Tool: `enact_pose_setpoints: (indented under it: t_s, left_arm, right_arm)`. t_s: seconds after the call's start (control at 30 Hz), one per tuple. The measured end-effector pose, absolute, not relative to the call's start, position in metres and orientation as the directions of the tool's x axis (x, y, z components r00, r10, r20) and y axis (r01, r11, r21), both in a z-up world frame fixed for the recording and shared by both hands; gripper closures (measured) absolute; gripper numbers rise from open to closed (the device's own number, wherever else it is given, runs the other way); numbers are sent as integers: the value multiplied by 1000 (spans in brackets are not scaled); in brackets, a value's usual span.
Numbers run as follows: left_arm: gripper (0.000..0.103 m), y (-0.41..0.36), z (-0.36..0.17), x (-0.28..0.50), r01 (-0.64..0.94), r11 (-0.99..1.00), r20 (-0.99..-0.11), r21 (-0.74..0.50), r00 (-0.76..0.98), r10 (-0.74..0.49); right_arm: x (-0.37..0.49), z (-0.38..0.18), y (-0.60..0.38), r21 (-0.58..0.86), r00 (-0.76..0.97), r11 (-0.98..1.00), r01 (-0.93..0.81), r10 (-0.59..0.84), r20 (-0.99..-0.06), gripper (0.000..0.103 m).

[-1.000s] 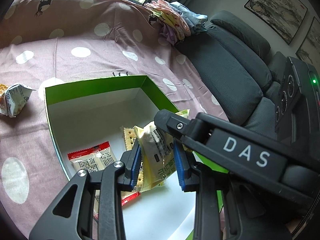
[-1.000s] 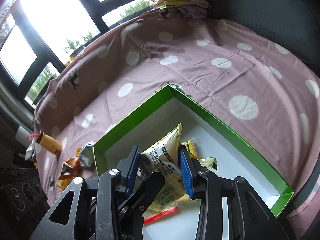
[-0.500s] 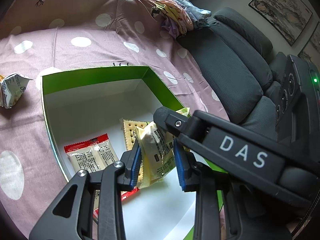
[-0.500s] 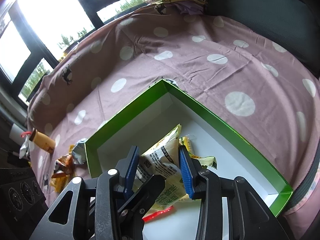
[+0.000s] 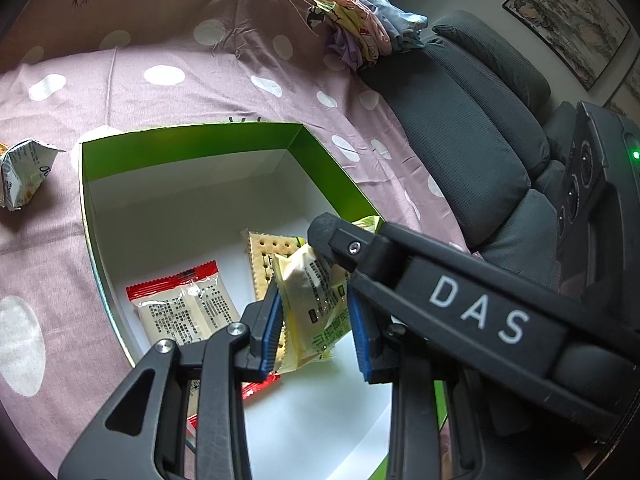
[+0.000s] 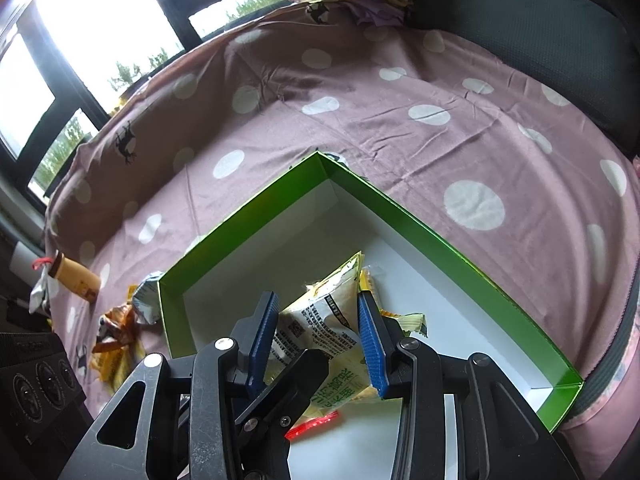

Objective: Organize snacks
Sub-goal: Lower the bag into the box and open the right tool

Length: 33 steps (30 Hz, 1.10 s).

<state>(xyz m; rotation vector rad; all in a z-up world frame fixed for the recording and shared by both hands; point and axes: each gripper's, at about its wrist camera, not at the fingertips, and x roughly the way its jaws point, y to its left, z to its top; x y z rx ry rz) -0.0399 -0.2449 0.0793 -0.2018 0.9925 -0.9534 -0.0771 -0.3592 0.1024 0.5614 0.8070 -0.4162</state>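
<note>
Both jaws narrowed on one yellow snack packet [image 5: 310,300], perhaps gripping, green box [image 5: 180,144], two packets inside.

Daylight floods in from blown-out windows [image 6: 100,20]; frames are sharp, with fisheye-bent, darkened edges.

Glossy plastic snack packet [image 5: 312,300], crinkled

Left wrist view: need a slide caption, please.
Both grippers hold a yellow snack packet over the green box, above a red-edged packet.
</note>
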Motion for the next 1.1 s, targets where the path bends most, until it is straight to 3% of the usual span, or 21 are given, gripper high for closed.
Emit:
enact_pose_setpoints:
  t_s: [0.83,1.1]
  left_arm:
    - [71,-211,95,-45,587,676,-635,-445,326,-701]
    - [62,-161,114,-40,532,746,-606,-400,457,-651]
  right_arm:
    - [-74,109,-348,281,647,803,526,-162,-745,58]
    - [-71,114,-337,247,651,820,516,-188,-735,56]
